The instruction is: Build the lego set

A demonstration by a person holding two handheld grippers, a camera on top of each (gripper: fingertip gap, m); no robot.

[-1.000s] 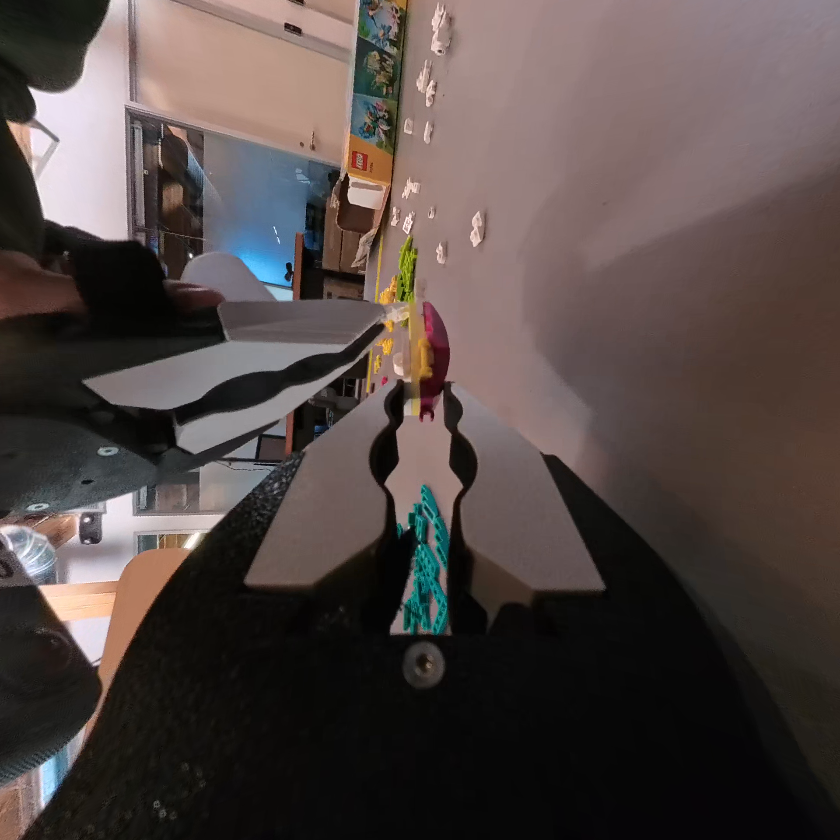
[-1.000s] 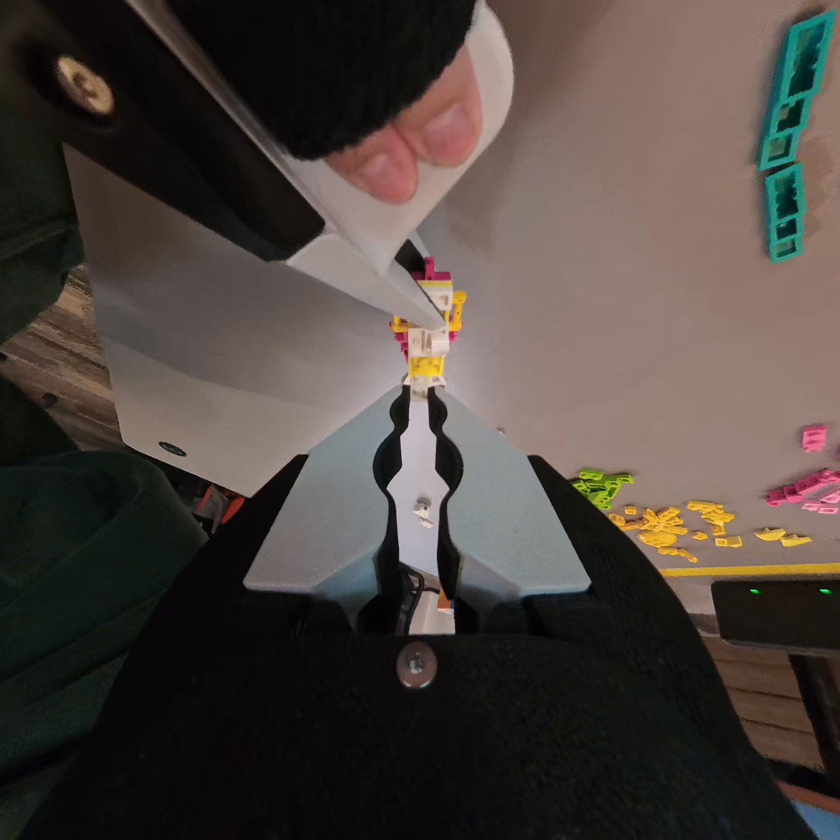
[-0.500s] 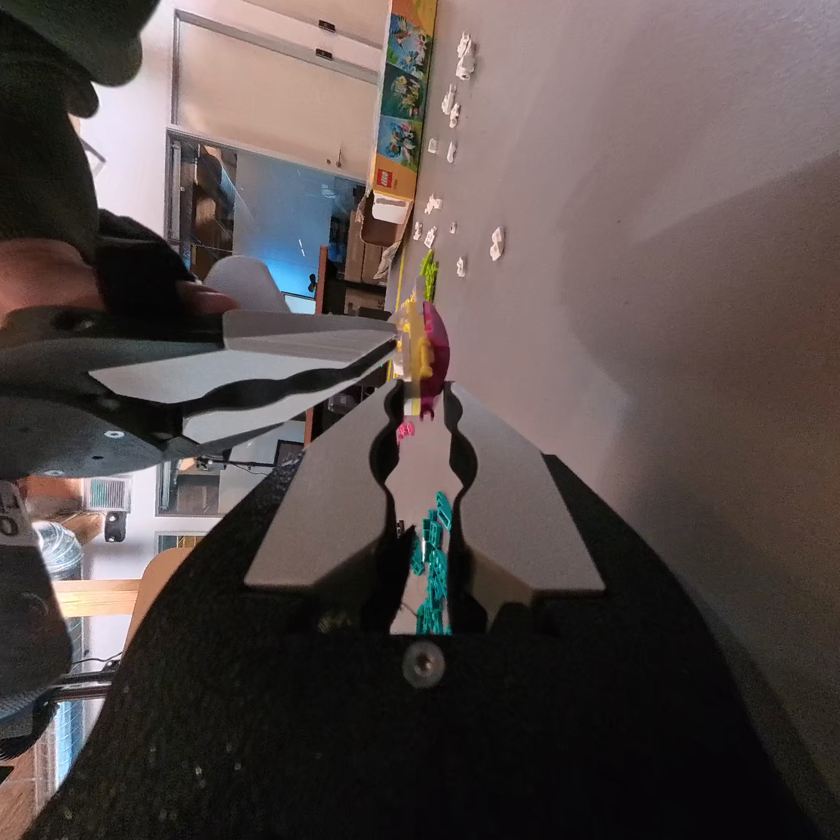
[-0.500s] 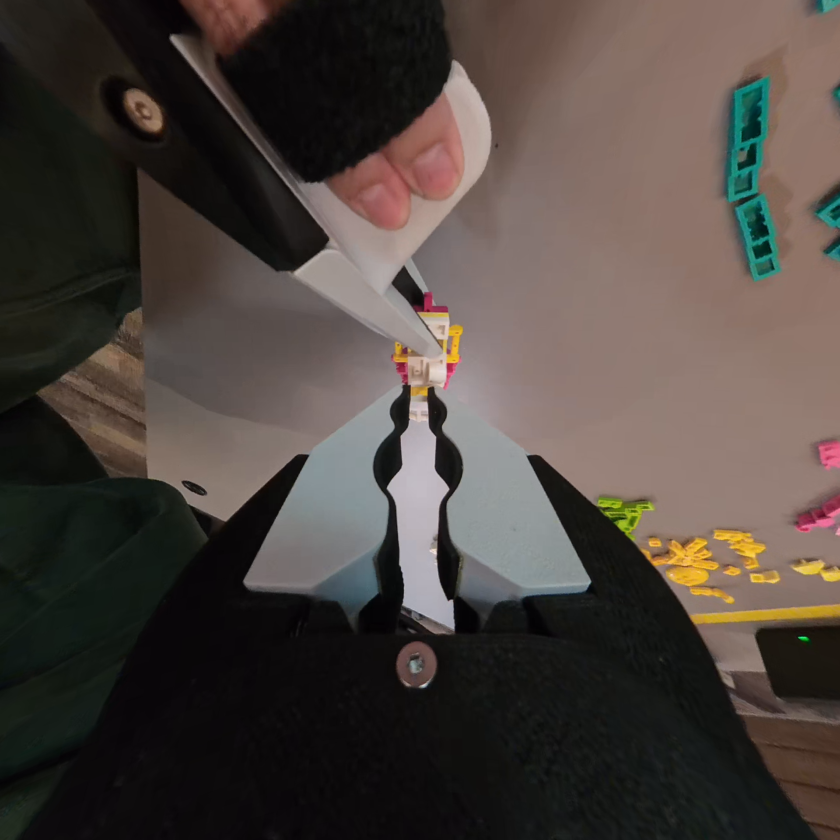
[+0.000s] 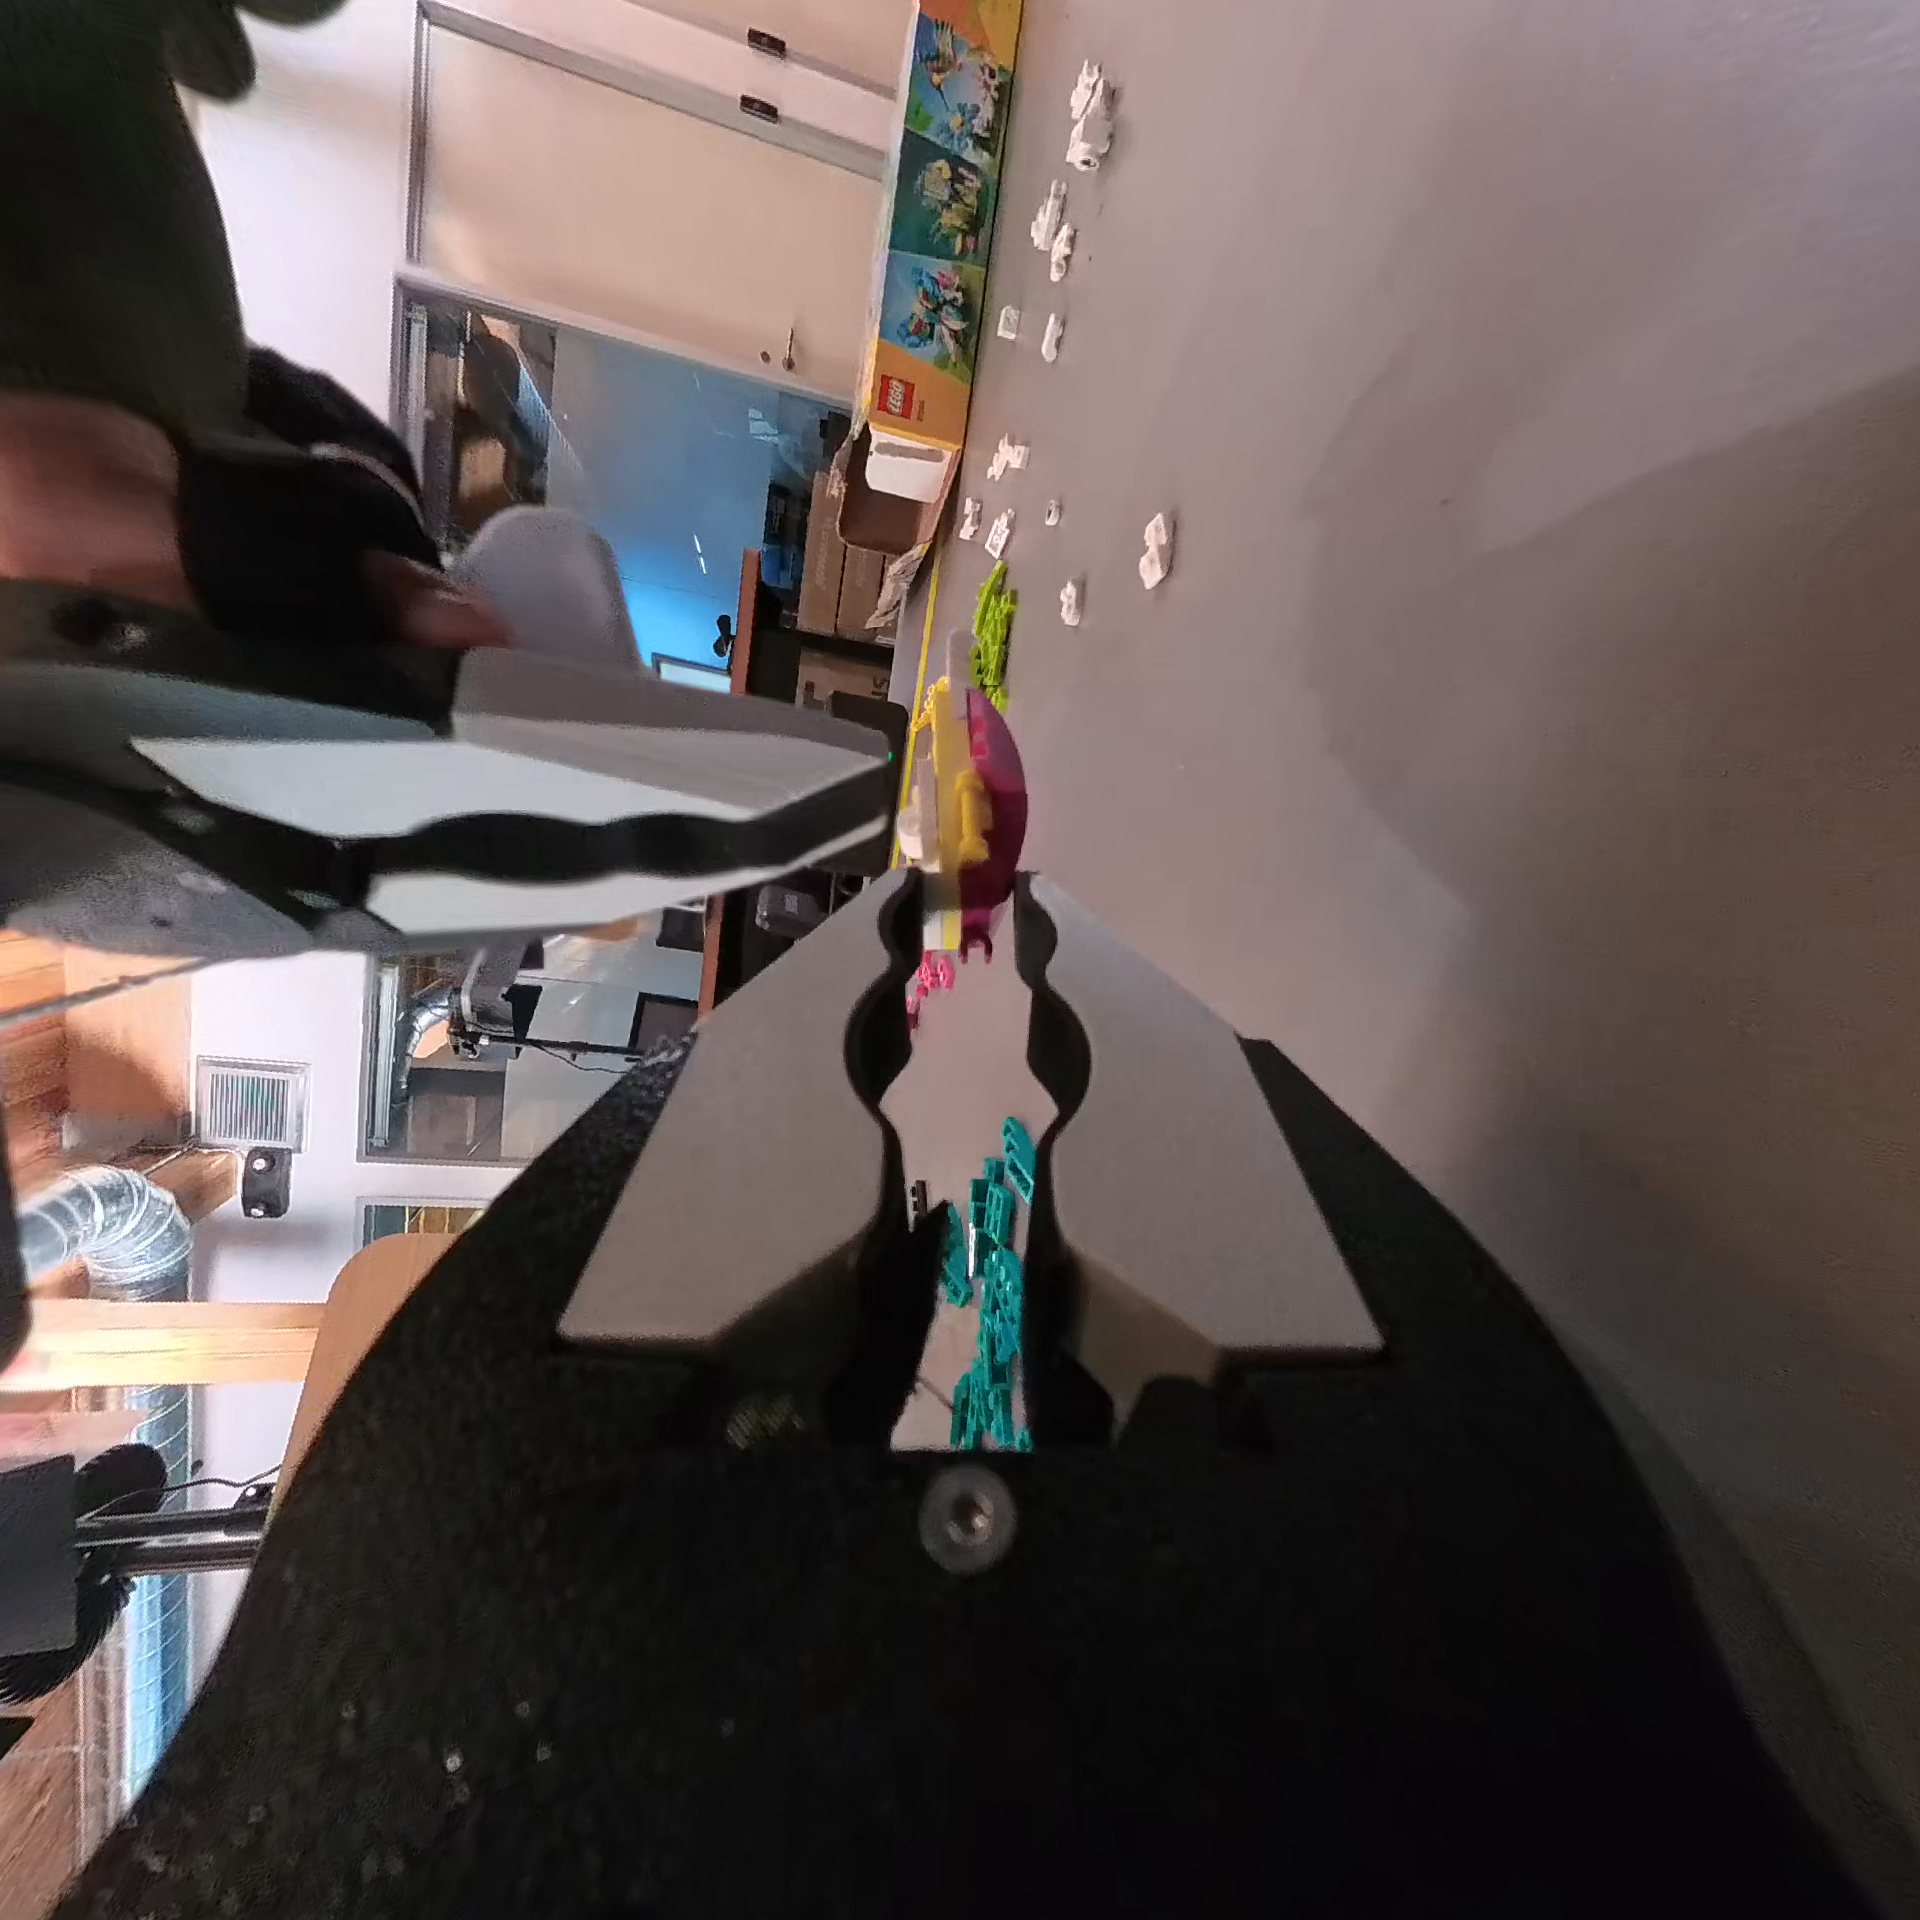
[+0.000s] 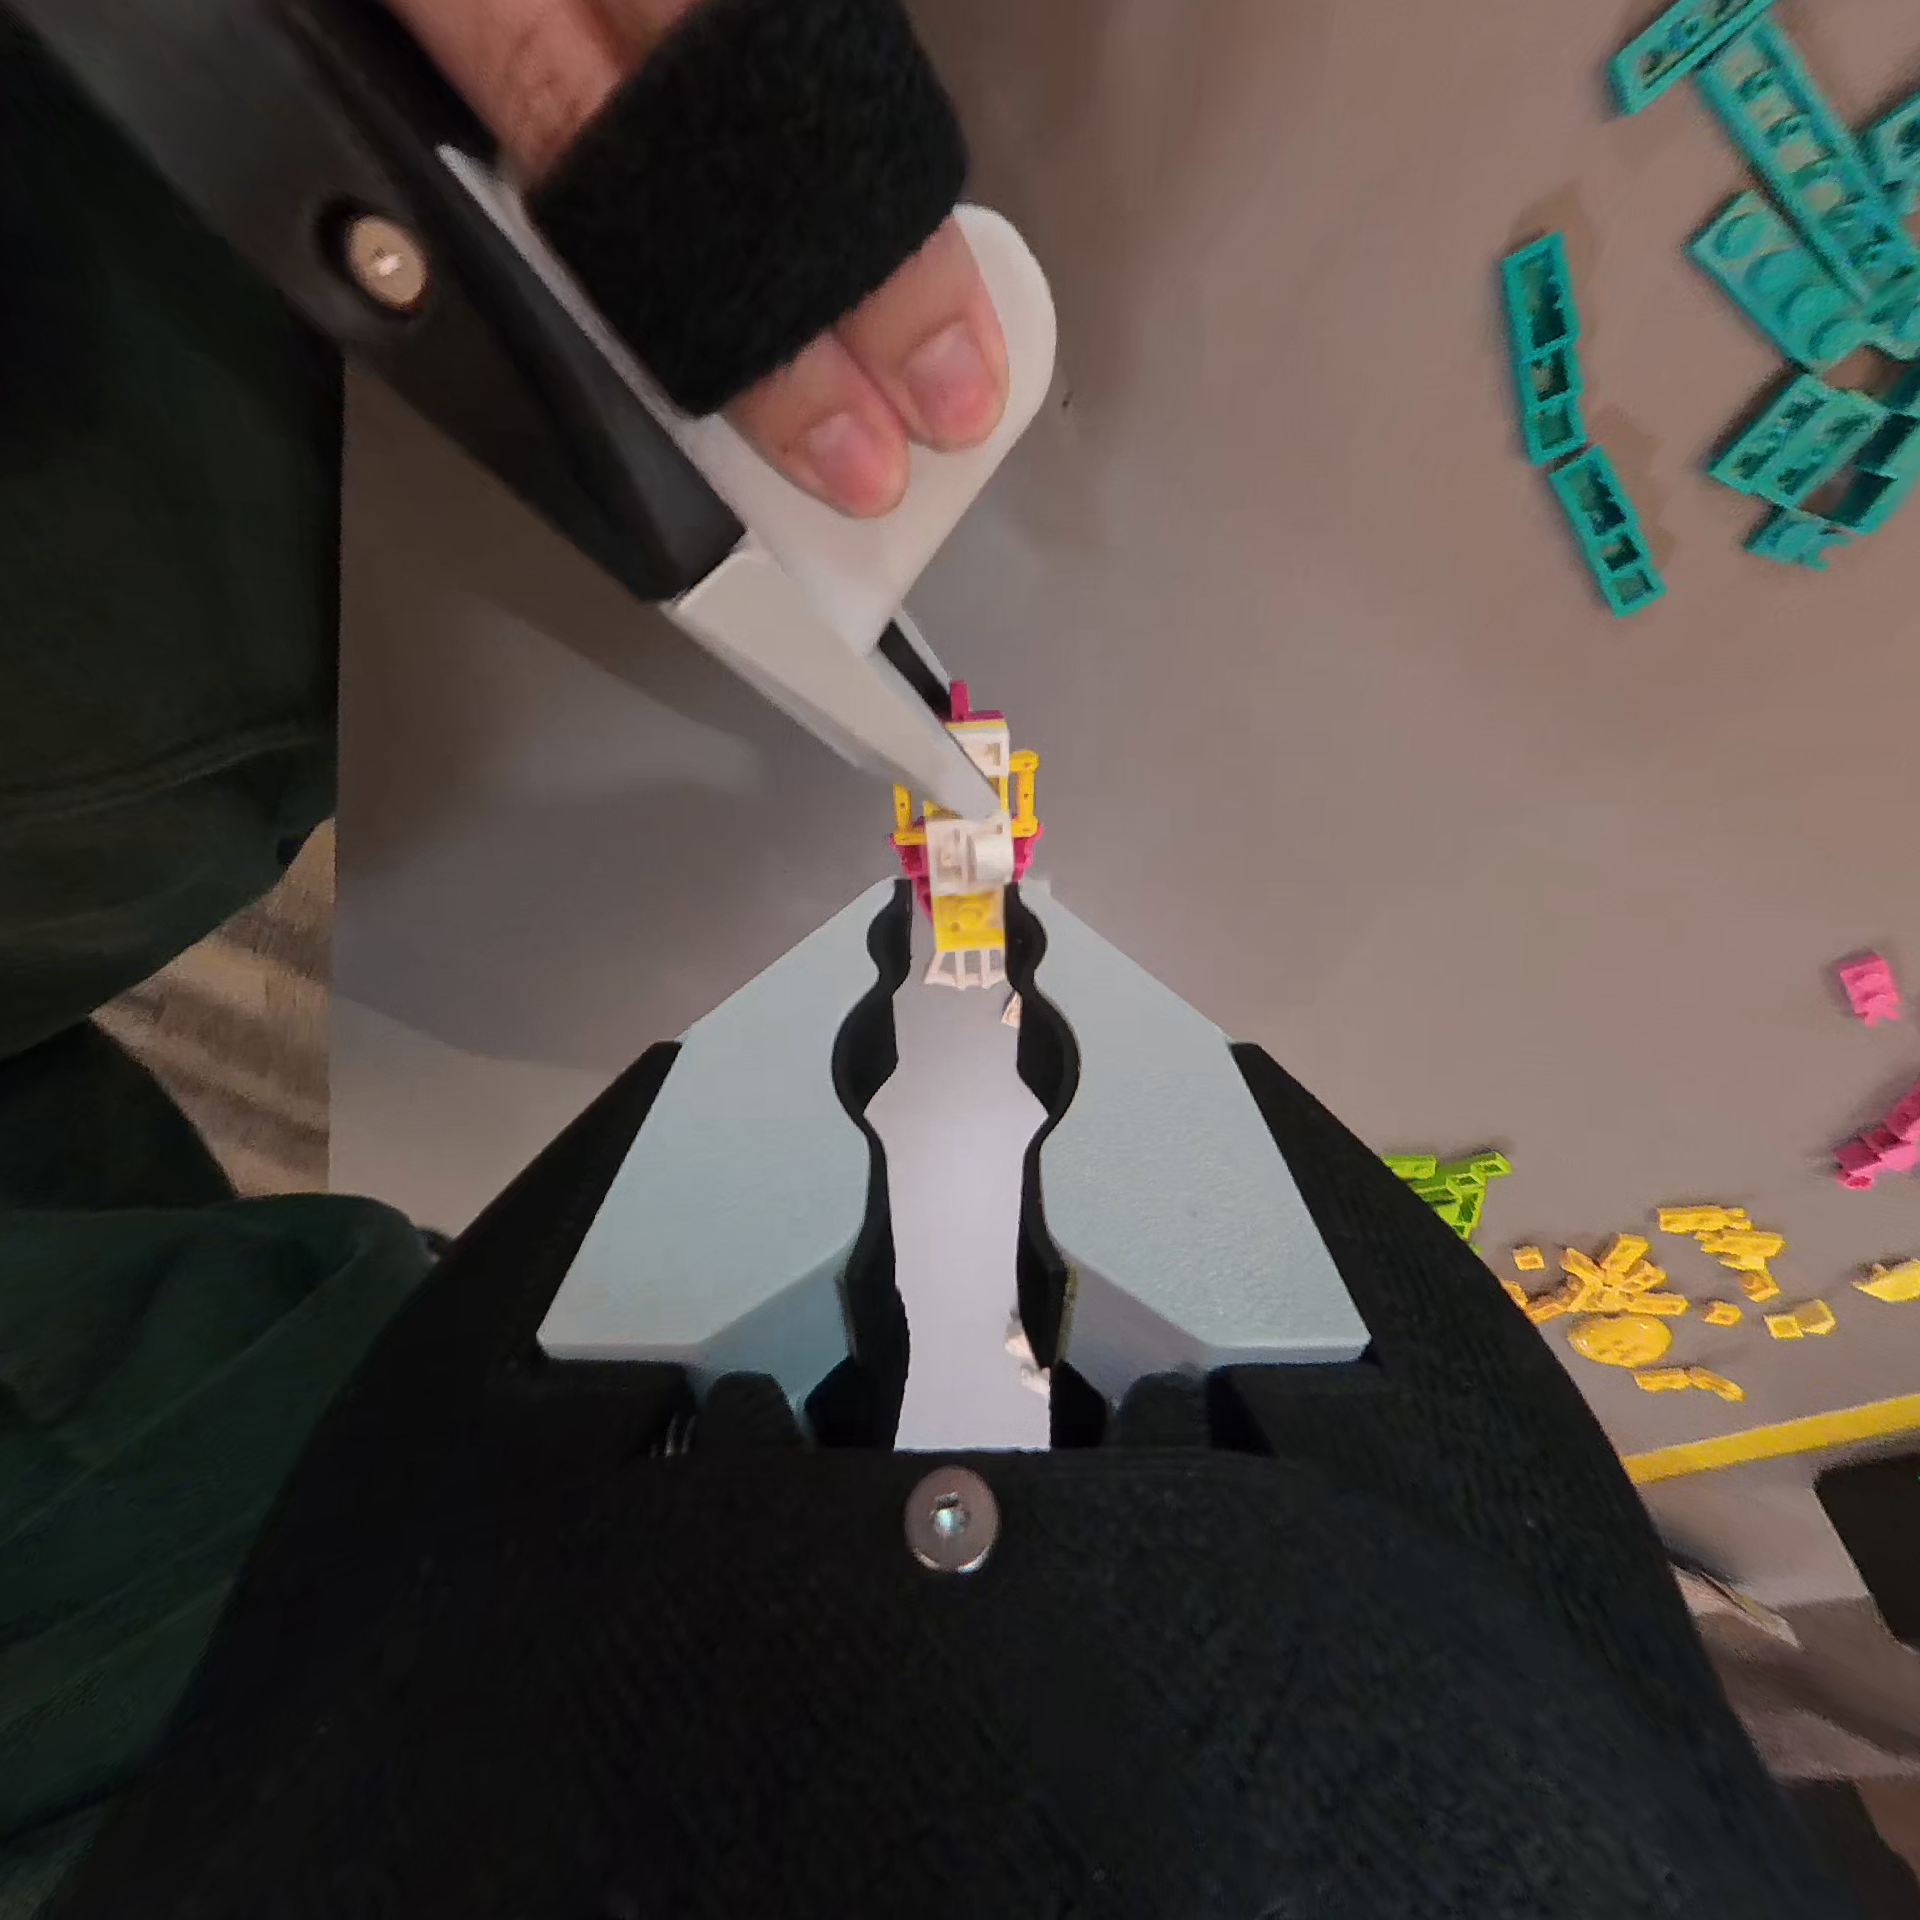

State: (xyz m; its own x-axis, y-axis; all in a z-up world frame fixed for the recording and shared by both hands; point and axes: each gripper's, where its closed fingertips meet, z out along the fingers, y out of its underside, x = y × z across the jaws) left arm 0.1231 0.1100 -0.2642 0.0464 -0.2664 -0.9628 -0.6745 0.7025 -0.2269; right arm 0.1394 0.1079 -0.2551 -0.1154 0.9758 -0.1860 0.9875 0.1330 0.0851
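Observation:
A small lego model [image 5: 992, 800] of magenta, yellow and white pieces is held in the air above the grey table [image 5: 1507, 623]. My left gripper [image 5: 966, 888] is shut on its magenta lower end. In the right wrist view the left gripper [image 6: 961, 800] comes in from the upper left, pinching the model [image 6: 966, 920]. My right gripper [image 6: 954, 894] has its jaws a little apart, its tips flanking the model's yellow and white end. In the left wrist view the right gripper [image 5: 883, 795] comes in from the left, its tips at a round white piece on the model.
Loose pieces lie sorted on the table: teal [image 6: 1818, 260], yellow [image 6: 1621, 1288], lime [image 6: 1449, 1184], pink [image 6: 1870, 987] and white [image 5: 1153, 551]. The set's box [image 5: 935, 260] stands at the far edge. A yellow tape line [image 6: 1766, 1439] runs along the table's border. The grippers are tip to tip, or close to it.
My right gripper's jaws have widened a little, and the model's yellow and white end now sits between its tips. The left gripper keeps its hold. Both hands have shifted slightly.

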